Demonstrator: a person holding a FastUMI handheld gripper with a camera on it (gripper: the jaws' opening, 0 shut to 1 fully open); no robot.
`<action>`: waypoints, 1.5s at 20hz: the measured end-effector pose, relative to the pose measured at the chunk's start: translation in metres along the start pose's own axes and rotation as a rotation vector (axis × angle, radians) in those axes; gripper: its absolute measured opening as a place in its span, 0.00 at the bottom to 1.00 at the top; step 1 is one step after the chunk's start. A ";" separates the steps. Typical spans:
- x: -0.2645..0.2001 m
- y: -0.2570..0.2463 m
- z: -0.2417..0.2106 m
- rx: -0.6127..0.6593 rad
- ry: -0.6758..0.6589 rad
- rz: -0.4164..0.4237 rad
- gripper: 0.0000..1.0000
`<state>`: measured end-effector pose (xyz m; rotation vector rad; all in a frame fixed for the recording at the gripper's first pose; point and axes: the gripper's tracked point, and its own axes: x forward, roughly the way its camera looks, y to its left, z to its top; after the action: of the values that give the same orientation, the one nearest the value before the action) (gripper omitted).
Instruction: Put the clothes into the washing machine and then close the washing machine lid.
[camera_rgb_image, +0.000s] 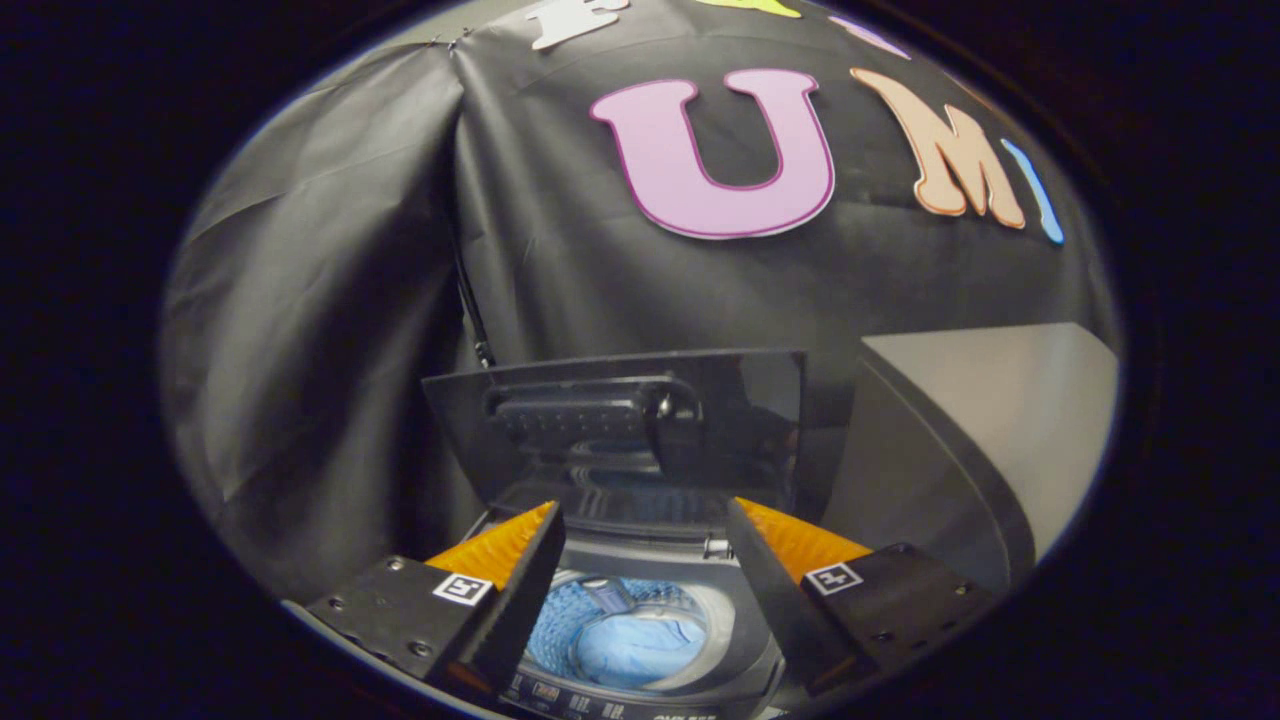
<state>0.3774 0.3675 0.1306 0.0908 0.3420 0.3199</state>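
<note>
Black booth cloth behind washing machine (640, 560); lid (620, 420) upright behind drum for loading, blue clothes (635, 645) already inside; gripper (645, 555) fingers spread, empty, above drum.

Light blue clothes (640, 648) lie in the grey washing machine (735, 610) under its dark glossy lid (620, 430).

a black cloth wall (330, 330) hangs in loose folds across the back of the booth, with a seam running down where two panels meet. a thin dark cable (470, 310) drops along that seam. to the right stands a pale grey cabinet (1000, 420) with a flat top and a curved dark side.
</note>
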 end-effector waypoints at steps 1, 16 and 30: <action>0.006 0.001 0.010 -0.004 -0.017 -0.005 0.97; 0.124 -0.015 0.089 -0.139 -0.149 -0.215 0.96; 0.118 -0.014 0.082 -0.047 -0.098 -0.188 0.96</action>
<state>0.5152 0.3896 0.1680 0.0278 0.2439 0.1371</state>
